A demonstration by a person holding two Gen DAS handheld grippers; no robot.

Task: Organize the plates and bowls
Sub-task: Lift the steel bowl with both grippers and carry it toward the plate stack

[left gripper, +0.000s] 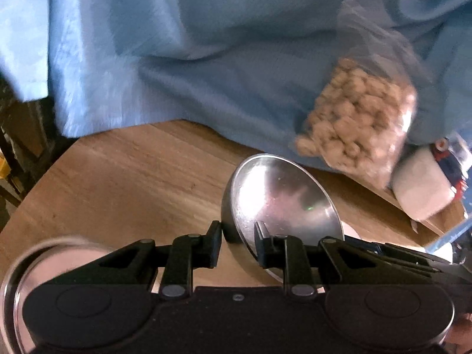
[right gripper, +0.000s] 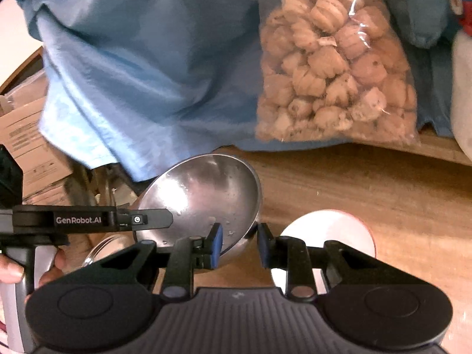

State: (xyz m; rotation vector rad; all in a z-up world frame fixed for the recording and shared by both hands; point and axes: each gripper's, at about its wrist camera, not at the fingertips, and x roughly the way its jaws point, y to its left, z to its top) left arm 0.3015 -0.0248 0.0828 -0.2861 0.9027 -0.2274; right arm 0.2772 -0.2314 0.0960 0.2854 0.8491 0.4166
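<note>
A shiny steel bowl [left gripper: 280, 203] is held tilted above the wooden table [left gripper: 132, 177], gripped on opposite rims by both grippers. My left gripper [left gripper: 237, 236] has its jaws astride the bowl's rim, one finger outside and one inside. My right gripper [right gripper: 239, 236] straddles the other rim of the same bowl [right gripper: 206, 194]. The left gripper's body [right gripper: 88, 221] shows at the left of the right wrist view. A white plate with a red rim [right gripper: 327, 233] lies on the table under my right gripper. A steel plate [left gripper: 38, 256] lies under my left gripper.
A blue cloth [left gripper: 206, 44] covers the back of the table. A clear bag of biscuits [right gripper: 333, 67] rests on it. A white container [left gripper: 421, 188] stands at the right. Cardboard boxes [right gripper: 26, 147] sit beyond the table's left edge.
</note>
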